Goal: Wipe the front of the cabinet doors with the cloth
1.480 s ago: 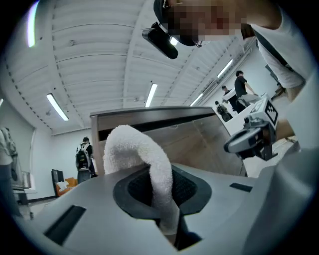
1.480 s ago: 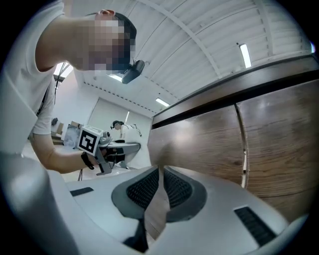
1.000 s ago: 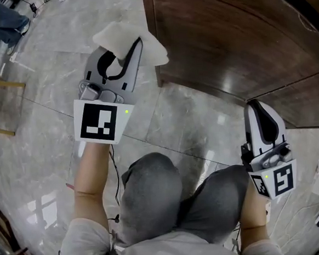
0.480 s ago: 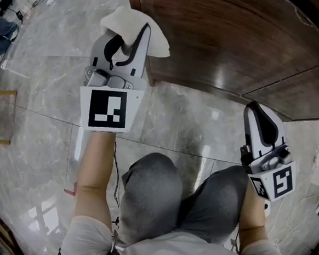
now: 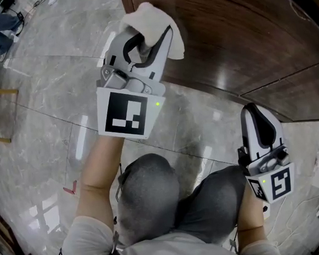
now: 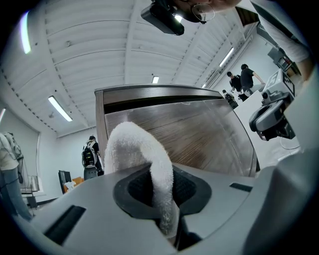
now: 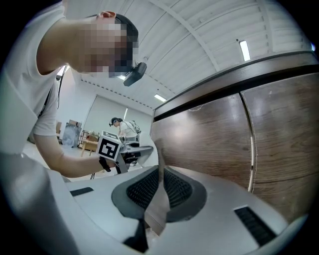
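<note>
a: what's lying over on the left?
b: grey marbled floor [image 5: 40,78] is filling that side. just right of it, the left tongs [image 5: 151,31] are clamping down on the cloth [image 5: 153,14].
a: how is the cloth looking?
b: white and fluffy, like terry. it is bunching into a soft lump past the tips. in the left gripper view a thick fold is arching up out of the pinched pads and drooping to the left.
a: and where is it sitting?
b: it is overlapping the left edge of the cabinet doors [image 5: 240,41], against the dark brown wood. whether it is actually pressing on the wood i cannot tell.
a: the doors themselves?
b: glossy and grained, catching the light, with a thin seam running between two panels.
a: further right?
b: the right tongs [image 5: 256,114] are hovering by the person's grey-trousered knees [image 5: 148,191]. the tips are pointing at the doors and the jaws are drawn together on nothing.
</note>
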Demonstrator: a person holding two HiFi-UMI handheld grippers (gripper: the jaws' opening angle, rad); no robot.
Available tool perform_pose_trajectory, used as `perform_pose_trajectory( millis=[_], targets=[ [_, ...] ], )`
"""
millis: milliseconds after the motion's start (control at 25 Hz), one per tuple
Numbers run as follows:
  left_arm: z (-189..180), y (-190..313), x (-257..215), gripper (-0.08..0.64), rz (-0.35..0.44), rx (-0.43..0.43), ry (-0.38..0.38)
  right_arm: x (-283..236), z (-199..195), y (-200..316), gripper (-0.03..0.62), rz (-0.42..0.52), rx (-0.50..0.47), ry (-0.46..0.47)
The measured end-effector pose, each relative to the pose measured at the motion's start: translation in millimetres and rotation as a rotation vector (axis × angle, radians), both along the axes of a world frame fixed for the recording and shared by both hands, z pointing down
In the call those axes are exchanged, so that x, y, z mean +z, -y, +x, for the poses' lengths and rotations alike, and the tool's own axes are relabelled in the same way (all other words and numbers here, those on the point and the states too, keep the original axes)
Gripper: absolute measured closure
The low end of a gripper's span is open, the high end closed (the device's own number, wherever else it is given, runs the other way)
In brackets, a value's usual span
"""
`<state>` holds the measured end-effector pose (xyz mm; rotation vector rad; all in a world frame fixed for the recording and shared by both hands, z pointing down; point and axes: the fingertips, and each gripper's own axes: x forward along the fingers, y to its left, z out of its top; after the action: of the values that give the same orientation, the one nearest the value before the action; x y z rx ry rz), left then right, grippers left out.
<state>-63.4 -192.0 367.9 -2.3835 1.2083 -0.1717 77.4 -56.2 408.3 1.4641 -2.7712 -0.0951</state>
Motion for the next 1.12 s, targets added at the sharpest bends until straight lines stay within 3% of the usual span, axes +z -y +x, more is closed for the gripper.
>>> perform_pose_trajectory(
  millis=[520, 1120],
  targets=[
    [39, -11, 2, 0.5, -0.012, 0.033, 0.011, -2, 24, -8, 0.54, 0.018, 0.002, 0.029],
    [126, -36, 11, 0.5, -0.031, 0.168, 0.071, -4, 61, -16, 0.54, 0.034, 0.046, 0.065]
  ],
)
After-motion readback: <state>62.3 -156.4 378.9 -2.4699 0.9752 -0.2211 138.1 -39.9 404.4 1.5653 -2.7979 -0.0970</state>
